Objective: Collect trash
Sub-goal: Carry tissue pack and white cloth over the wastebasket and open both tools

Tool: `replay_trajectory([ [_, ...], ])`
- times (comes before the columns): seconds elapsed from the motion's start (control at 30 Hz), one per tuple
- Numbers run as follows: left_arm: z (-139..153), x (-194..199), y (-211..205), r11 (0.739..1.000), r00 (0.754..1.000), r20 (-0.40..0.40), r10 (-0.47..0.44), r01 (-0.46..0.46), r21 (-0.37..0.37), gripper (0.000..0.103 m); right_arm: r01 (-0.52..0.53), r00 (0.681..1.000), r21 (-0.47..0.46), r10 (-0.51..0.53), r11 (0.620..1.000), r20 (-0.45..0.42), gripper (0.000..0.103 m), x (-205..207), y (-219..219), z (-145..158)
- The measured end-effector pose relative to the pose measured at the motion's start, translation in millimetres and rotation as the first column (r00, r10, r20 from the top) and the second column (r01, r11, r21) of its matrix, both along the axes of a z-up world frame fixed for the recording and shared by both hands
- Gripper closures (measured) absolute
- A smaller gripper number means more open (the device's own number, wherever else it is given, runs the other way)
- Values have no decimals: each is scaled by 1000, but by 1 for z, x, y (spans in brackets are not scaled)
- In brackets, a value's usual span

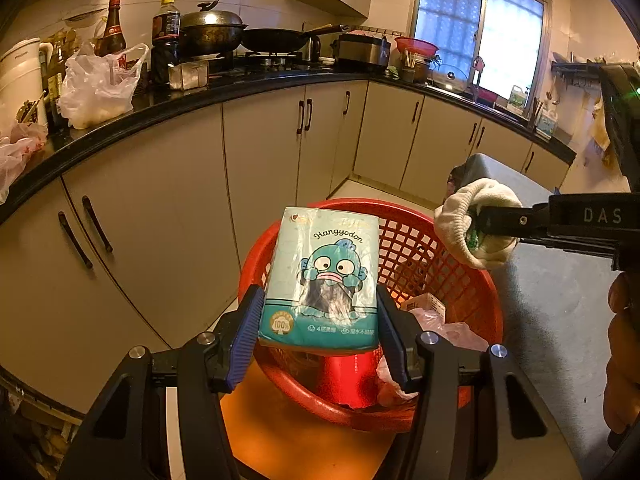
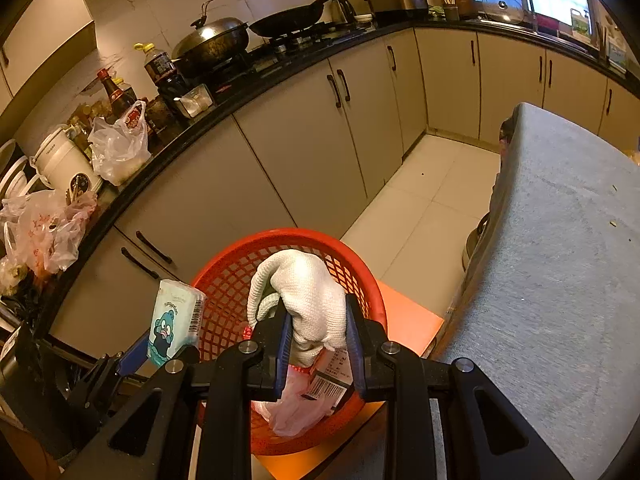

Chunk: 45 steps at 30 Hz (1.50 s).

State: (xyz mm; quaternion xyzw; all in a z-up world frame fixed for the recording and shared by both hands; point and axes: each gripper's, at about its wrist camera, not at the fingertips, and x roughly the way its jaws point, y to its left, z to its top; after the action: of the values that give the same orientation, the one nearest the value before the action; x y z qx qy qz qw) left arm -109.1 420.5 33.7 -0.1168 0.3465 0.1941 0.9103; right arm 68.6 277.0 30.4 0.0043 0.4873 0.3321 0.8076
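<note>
Both claws are loaded over the red basket [image 2: 362, 276]. Left gripper [image 1: 318, 320] is clamped on the tissue pack [image 1: 320, 276]; right gripper [image 2: 318, 340] is clamped on a white glove [image 2: 304, 292]. Best practice, as a judgement: centre each item inside the rim before release. The basket already holds a pink plastic bag [image 2: 296, 404] and a barcoded box [image 2: 330, 380].

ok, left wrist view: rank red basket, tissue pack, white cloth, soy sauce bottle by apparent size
1. red basket
2. tissue pack, though it sits close to the lens in the left tongs
3. white cloth
4. soy sauce bottle, far off on the counter, so likely understated
</note>
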Motion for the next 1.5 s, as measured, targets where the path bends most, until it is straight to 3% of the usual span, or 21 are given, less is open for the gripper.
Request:
replay_trajectory([
  [0.77,-16,14,4,1000,999,-33,-14,14,-5,49,0,999,-30,-1,1000,-38,74,12,14,-21],
  [0.83,-16,14,5,1000,999,-31,-15,15,-7,45,-3,999,-36,1,999,-41,72,13,15,-22],
  [0.93,-13,13,7,1000,1000,-17,-8,8,-2,35,2,999,-29,-3,1000,-45,60,14,13,-21],
  [1.13,-8,9,7,1000,1000,-6,7,-7,2,33,13,1000,-15,-13,1000,-20,57,11,6,-11],
  [1.2,-6,7,8,1000,1000,2,15,-15,6,31,25,1000,-15,-25,1000,1,49,9,1,-6],
  [1.5,-3,2,7,999,999,6,43,-44,17,23,42,996,-50,-38,998,87,36,-3,-3,9],
])
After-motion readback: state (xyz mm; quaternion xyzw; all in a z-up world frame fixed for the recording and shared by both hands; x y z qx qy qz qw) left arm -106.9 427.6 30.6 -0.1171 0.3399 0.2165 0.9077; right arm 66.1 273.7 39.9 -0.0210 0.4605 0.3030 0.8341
